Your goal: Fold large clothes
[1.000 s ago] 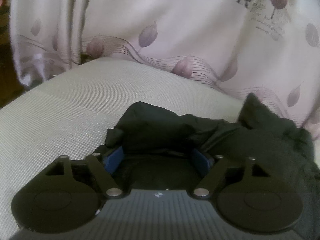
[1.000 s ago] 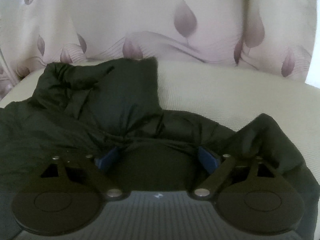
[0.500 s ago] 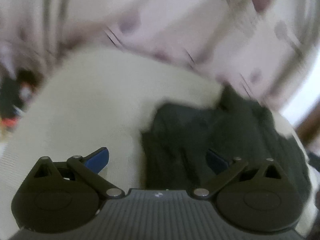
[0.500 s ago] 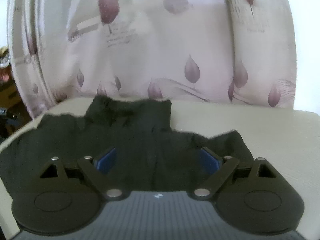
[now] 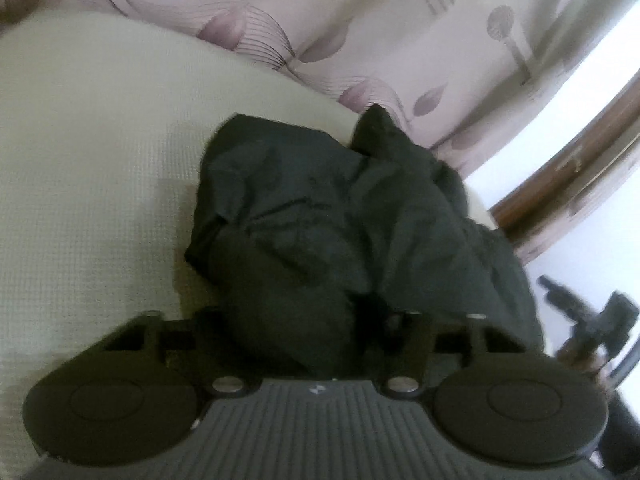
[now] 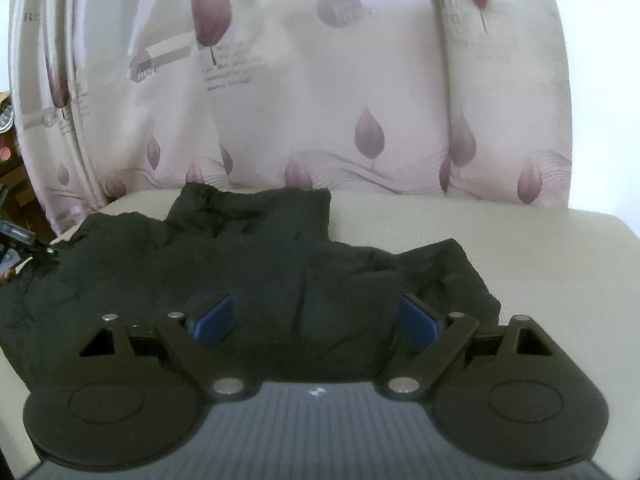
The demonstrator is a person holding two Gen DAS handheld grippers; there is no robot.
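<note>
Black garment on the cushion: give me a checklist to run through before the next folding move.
1. Left gripper clamped on the black garment: ok, cloth is bunched between its jaws.
2. Right gripper open: ok, blue pads stand wide apart.
3. Right gripper holding cloth: not ok, nothing is pinched.
4. Garment lying flat: not ok, crumpled and wrinkled.
5. Garment fully on the cushion: cannot tell, its left side runs to the cushion's edge.
</note>
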